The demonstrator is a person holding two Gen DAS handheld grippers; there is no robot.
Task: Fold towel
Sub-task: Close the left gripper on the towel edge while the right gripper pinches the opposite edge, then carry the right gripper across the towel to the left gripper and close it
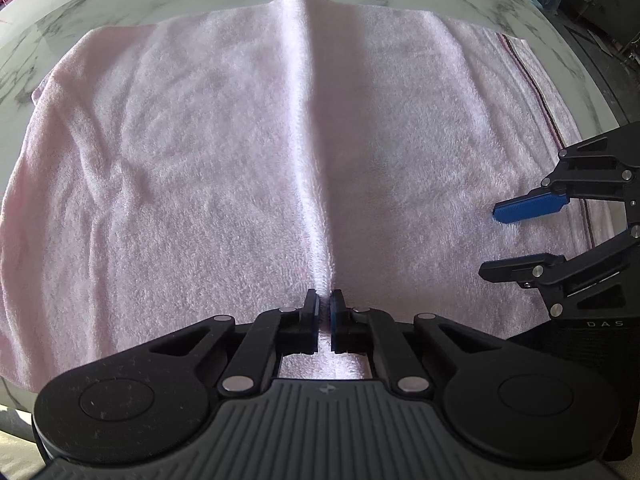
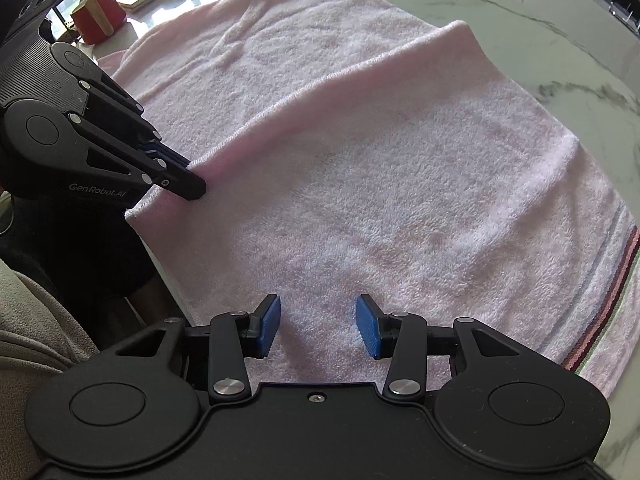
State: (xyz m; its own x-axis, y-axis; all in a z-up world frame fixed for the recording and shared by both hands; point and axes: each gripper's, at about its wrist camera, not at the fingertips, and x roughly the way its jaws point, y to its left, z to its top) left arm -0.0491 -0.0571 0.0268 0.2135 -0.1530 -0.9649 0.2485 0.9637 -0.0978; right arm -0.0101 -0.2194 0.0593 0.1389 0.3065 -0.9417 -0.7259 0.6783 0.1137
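Pink towel lies spread on the marble surface; my left gripper pinches its near edge into a ridge, my right gripper hovers open above it.

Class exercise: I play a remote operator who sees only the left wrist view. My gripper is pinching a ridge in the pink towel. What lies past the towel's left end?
Observer: A red container stands on the marble table, beyond the towel.
Operator: Are the right gripper's pads touching cloth?
Observer: I cannot tell; the right gripper is open over the towel, nothing between its pads.
Operator: Does my left gripper bear any marking?
Observer: Yes, its side reads GenRobot.AI.
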